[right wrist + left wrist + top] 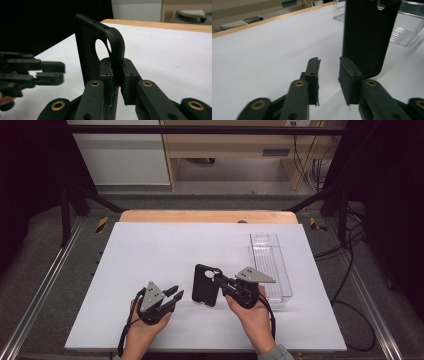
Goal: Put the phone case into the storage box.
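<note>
So the main thing here is a black phone case (pixel 206 285), soft rubbery-looking stuff, matte, with rounded corners and a raised lip all the way round. There's a big rounded cutout for the camera near one corner, and from the right gripper view you can see a few tiny holes along the edge next to it. No logo, label or writing readable on it anywhere, it's just plain black.

Where it is: roughly mid-table, a bit toward the near side, between the two hands. The right gripper (pixel 218 279) is pinching it by the edge at the camera-cutout end, jaws pressed tight on the rim. In the right gripper view the case (pixel 100 47) stands up on edge out of the jaws.

The left gripper (pixel 176 293) sits just left of the case with its jaws spread a bit and nothing between them, not touching the case. In its own view the case (pixel 367 37) rises as a dark slab right past the tips.

The table (pixel 150 250) has a plain white top. Over on the right there's a clear plastic tray (pixel 270 265), long and narrow, with a ribbed bottom, just beside the right hand
</note>
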A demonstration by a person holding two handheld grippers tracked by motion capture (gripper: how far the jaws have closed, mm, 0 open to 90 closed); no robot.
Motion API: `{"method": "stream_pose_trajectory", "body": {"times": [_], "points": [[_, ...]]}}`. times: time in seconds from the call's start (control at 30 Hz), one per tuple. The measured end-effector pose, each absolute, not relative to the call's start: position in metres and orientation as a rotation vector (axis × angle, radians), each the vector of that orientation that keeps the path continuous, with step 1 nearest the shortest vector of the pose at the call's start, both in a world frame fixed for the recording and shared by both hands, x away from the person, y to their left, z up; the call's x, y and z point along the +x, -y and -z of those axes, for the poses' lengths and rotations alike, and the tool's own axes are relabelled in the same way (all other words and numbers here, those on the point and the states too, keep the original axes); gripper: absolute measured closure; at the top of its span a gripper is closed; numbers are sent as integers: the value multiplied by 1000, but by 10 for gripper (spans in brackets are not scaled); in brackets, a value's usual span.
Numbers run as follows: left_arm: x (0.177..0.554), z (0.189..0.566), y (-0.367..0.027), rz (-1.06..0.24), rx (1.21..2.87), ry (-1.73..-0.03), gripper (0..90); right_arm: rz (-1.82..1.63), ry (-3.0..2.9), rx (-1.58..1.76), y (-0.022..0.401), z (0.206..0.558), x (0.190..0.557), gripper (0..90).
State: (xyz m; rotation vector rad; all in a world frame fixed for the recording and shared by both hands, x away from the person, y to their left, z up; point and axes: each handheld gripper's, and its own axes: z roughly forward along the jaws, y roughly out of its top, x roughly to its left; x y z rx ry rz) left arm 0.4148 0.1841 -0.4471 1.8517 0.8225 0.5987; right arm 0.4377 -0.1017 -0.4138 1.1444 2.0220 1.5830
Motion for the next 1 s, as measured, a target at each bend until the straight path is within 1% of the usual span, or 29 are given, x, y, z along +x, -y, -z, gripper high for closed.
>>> {"method": "stream_pose_trajectory", "body": {"times": [0.23, 0.33, 0.47, 0.53, 0.63, 0.77, 0.87, 1.0], "points": [[418, 443, -204, -667, 1785, -878, 486, -1554, -1903, 1149, 116, 410, 438, 810], [421, 441, -214, -684, 1760, -912, 354, -1557, -1858, 1162, 124, 408, 438, 810], [418, 443, -231, -716, 1755, -910, 244, -1546, -1847, 1149, 132, 401, 444, 809], [415, 444, -242, -717, 1749, -921, 171, -1543, -1849, 1126, 137, 394, 450, 809], [408, 446, -261, -703, 1723, -933, 122, -1512, -1858, 1094, 144, 379, 465, 808], [404, 447, -286, -692, 1694, -981, 89, -1490, -1833, 1085, 155, 354, 488, 808], [403, 450, -299, -706, 1680, -1002, 78, -1479, -1814, 1077, 161, 337, 504, 808], [404, 454, -304, -701, 1668, -1023, 72, -1458, -1788, 1090, 167, 324, 522, 808]]}}
